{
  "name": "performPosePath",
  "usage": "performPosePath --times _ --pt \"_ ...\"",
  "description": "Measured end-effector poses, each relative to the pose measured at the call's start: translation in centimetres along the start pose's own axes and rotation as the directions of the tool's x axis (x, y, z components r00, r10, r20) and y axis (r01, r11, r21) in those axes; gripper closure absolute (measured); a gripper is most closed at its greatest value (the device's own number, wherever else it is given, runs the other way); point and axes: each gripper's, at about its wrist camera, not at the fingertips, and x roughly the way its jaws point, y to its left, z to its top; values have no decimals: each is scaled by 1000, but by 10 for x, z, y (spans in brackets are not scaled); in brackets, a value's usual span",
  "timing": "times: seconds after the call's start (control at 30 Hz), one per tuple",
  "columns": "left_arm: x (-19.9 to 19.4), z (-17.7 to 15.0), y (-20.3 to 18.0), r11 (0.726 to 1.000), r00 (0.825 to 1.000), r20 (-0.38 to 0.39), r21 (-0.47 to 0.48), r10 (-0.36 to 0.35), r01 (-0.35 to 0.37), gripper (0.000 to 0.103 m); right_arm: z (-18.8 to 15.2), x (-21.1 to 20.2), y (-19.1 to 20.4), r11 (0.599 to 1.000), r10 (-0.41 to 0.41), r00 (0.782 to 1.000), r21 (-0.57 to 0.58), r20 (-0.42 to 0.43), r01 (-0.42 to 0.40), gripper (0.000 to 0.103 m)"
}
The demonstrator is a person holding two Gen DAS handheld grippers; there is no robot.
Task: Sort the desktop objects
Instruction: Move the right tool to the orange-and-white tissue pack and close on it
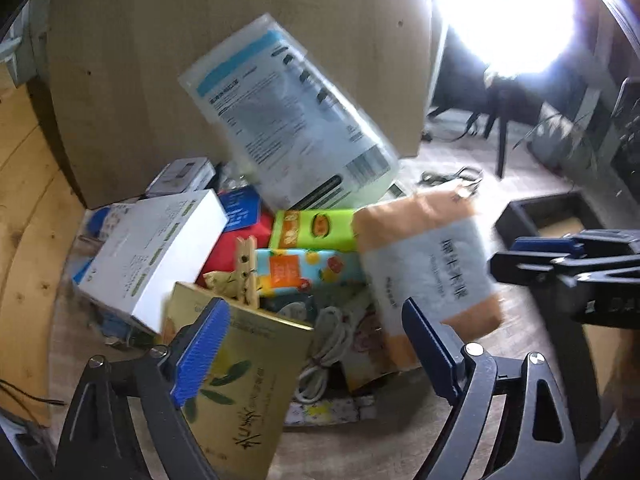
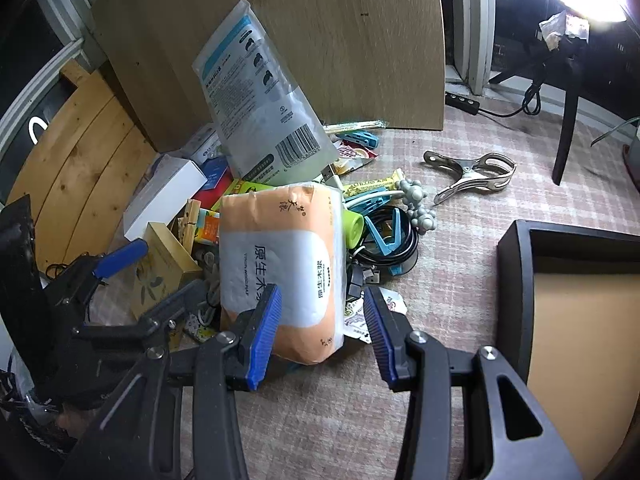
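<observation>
Right gripper (image 2: pixel 320 332) spread wide at near end of orange-and-white plastic tissue pack (image 2: pixel 280 264), left gripper (image 1: pixel 316 344) likewise agape over gold cardboard box (image 1: pixel 240 380); likely best to straddle pack squarely, then carry toward black tray (image 2: pixel 516 280) at the table's right edge

Two black grippers with blue pads

The left gripper (image 1: pixel 316 356) and right gripper (image 2: pixel 322 336) have black angular frames with triangular cut-outs, silver round screws at the joints, and ribbed blue finger pads (image 2: pixel 262 338).

Right gripper (image 2: pixel 320 336) jaws spread, orange tissue pack (image 2: pixel 280 264) between
</observation>
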Motion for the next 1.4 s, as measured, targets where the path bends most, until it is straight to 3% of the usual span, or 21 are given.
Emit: performPosePath --times 0.13,0.23,0.37,0.8,0.9,1.07,1.2,1.4 --pt "4 1 -2 999 997 -76 -30 -27 24 16 -1 0 1 1000 -1 1000 -7 1 1 60" --pt "10 1 -13 999 992 -124 32 30 -27 16 -1 0 3 1000 -3 1000 -16 1 3 60" --pt "5 2 -14 999 995 -92 2 37 -37 16 -1 -1 6 1000 -10 1000 -28 5 10 60" --pt "20 10 -17 994 992 -98 -70 -85 78 21 2 11 3 1000 -13 1000 -22 -28 12 61" --pt "23 7 -22 988 983 -108 -58 -149 144 21 5 14 -3 1000 22 999 2 -39 -22 61" --pt "29 8 -39 986 980 -115 -9 -164 164 22 11 16 -7 997 77 995 34 -68 -74 61" --pt "33 13 -50 979 972 -114 5 -204 206 31 15 24 -2 992 125 986 45 -107 -121 61" --pt "37 17 -53 971 964 -119 -1 -238 240 34 12 35 8 994 108 985 14 -132 -107 61"
